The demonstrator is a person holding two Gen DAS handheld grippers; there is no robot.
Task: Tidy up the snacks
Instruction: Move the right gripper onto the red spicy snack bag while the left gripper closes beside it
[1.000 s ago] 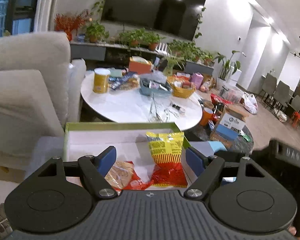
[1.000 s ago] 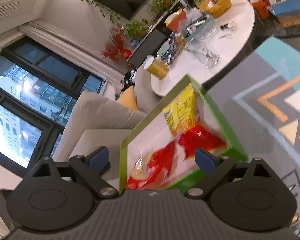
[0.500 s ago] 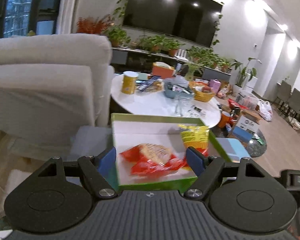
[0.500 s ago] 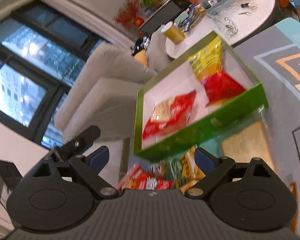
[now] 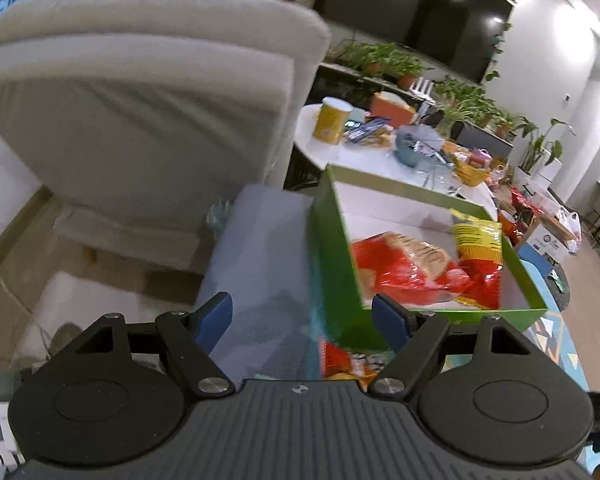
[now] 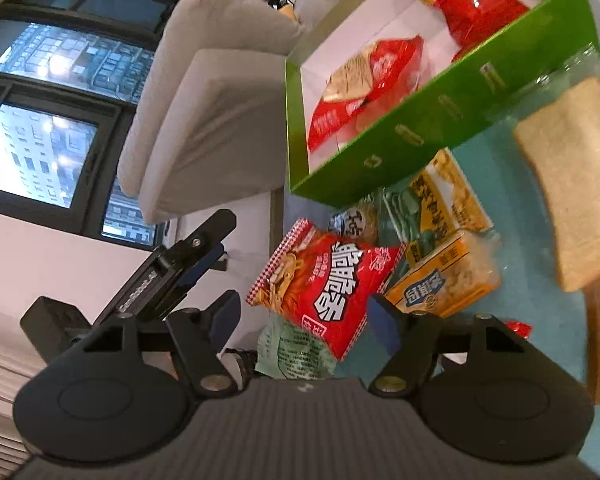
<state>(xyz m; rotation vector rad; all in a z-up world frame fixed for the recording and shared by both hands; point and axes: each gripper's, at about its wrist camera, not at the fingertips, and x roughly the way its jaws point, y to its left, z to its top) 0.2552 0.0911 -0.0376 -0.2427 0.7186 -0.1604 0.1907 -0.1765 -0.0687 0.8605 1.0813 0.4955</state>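
A green box [image 6: 440,120] with a white inside holds a red cracker pack [image 6: 364,84] and a yellow-and-red bag [image 6: 472,4]. In front of it lies a pile of loose snacks on a teal surface. My right gripper [image 6: 304,314] is low over the pile, its jaws closing around a red noodle packet [image 6: 328,280]; the pads do not press on it. An orange snack box [image 6: 444,280] and bagged bread [image 6: 572,200] lie to the right. My left gripper [image 5: 302,316] stands open and empty at the box's [image 5: 332,264] near left corner.
A beige armchair [image 5: 140,120] stands left of the box. Behind it is a white round table [image 5: 380,156] crowded with a yellow can [image 5: 332,120], baskets and packets. Large windows [image 6: 40,140] fill the left. A green packet [image 6: 296,352] lies under the red one.
The right gripper sank from above the box to the snack pile before it, and its jaws narrowed around the red packet. The left gripper swung left and down; the box now sits to its right.
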